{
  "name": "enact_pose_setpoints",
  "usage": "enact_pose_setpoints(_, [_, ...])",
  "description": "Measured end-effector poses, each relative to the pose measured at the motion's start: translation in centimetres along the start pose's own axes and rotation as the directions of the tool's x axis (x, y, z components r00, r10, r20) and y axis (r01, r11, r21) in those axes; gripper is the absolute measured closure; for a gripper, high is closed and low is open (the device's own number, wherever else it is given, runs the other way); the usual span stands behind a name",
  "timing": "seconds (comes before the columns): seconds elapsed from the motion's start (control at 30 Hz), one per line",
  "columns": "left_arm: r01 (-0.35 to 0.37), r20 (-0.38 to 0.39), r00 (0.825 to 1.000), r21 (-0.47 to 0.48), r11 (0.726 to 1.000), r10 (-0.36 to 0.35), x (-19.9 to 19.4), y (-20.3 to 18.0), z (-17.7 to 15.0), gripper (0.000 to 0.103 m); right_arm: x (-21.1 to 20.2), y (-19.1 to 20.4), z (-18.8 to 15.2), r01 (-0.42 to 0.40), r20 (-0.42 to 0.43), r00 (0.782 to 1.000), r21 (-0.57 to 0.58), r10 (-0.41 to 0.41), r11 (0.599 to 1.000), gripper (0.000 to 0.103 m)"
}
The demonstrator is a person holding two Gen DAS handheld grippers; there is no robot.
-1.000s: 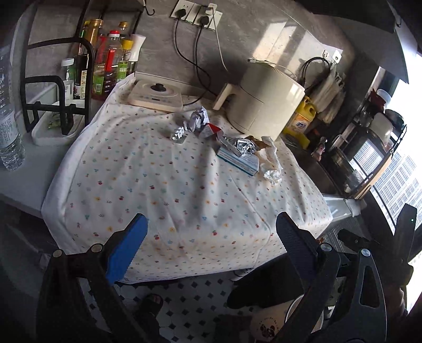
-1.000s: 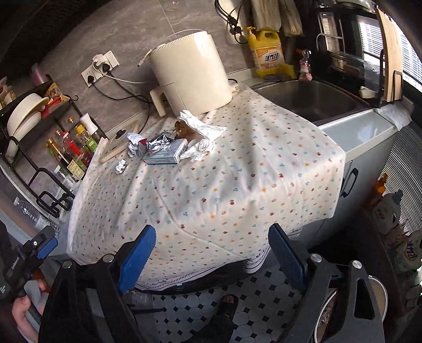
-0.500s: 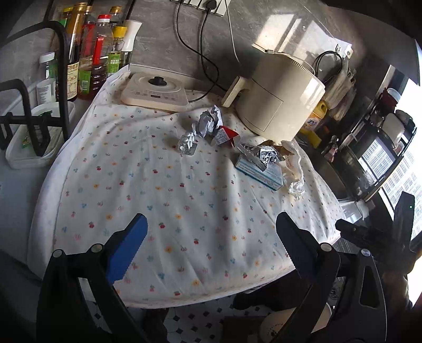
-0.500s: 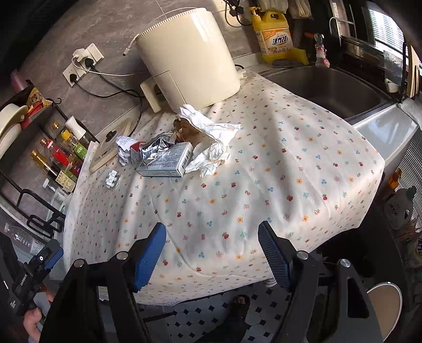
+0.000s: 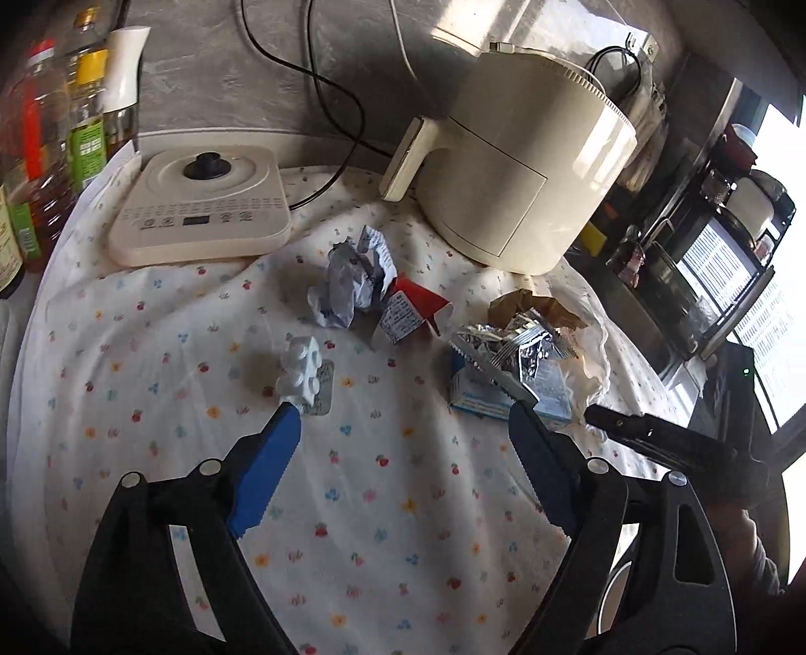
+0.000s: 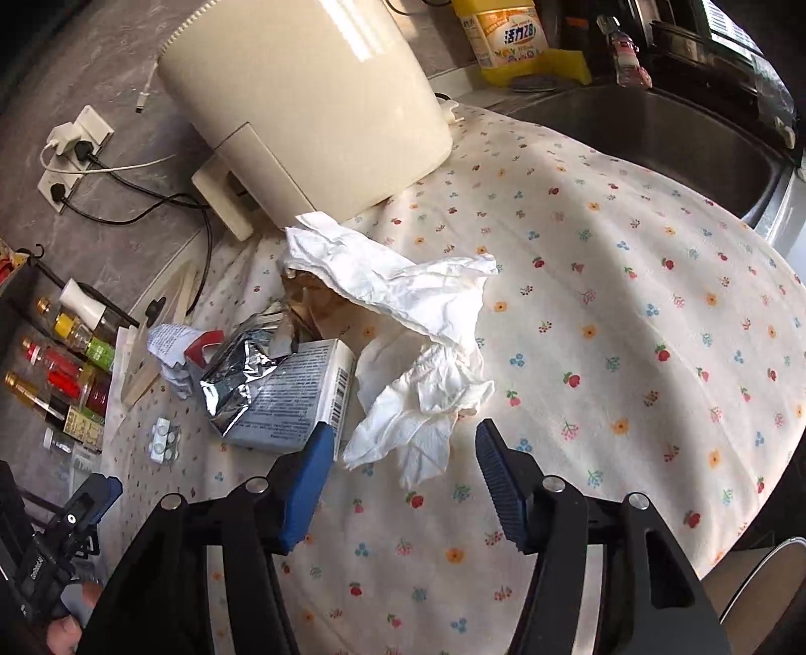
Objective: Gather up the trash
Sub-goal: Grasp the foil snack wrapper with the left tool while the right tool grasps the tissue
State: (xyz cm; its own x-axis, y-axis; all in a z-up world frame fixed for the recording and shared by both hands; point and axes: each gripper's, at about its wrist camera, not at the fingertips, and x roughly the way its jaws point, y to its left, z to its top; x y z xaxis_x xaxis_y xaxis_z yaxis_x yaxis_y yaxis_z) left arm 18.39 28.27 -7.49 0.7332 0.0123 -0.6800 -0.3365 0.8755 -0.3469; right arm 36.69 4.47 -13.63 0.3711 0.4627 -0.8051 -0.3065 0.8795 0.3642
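Observation:
Trash lies on the flowered cloth (image 5: 176,403): a white blister pack (image 5: 302,375), crumpled printed paper (image 5: 347,282), a red-and-white carton (image 5: 413,310), a foil wrapper (image 6: 242,368) on a blue-and-white box (image 6: 297,398), and a white tissue (image 6: 418,322). My left gripper (image 5: 403,418) hovers over the cloth, jaws closing with nothing between them; its left fingertip is beside the blister pack. The jaws of my right gripper (image 6: 403,433) are closing around the tissue's lower end, and the pads stand clear of it.
A cream air fryer (image 6: 307,101) stands behind the trash, with a flat induction cooker (image 5: 201,201) to its left. Bottles (image 5: 50,126) line the left wall. A steel sink (image 6: 655,136) and a yellow detergent bottle (image 6: 509,35) sit beyond the cloth's right side.
Both grippers have come forward and down toward the trash pile, which now looks much larger. The right jaws have narrowed markedly; the left jaws have narrowed a little.

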Motion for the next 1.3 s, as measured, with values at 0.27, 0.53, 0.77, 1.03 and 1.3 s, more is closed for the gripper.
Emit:
enact_pose_setpoints(0.27, [0.089,-0.042,0.995,0.079,0.993,-0.086,4.4,-2.7,3.1,0.021,-0.1,-0.3,-0.3,-0.021,-0.053,0.998,-0.002,0.020,1.000,0.097])
enact_pose_setpoints(0.53, [0.146,-0.081,0.988,0.161,0.976,-0.135,8.0,-5.6,4.5,0.022,-2.4,-2.4,-1.9,0.005,-0.064,0.998,0.041,-0.002,0.999,0.097])
enact_pose_setpoints(0.77, [0.153,-0.089,0.987,0.200,0.968,-0.138,9.9,-7.0,5.3,0.022,-5.2,-4.1,-2.5,0.049,-0.024,0.999,0.082,-0.047,0.995,0.097])
enact_pose_setpoints(1.03, [0.085,-0.124,0.991,0.216,0.973,-0.059,10.4,-7.5,3.6,0.086,-8.5,-6.1,-3.8,0.079,0.006,0.997,0.092,-0.080,0.993,0.097])
enact_pose_setpoints(1.3, [0.053,-0.050,0.998,0.148,0.988,-0.046,5.8,-7.6,2.2,0.088,-11.3,-7.2,-4.8,0.062,0.024,0.998,0.073,-0.063,0.995,0.097])
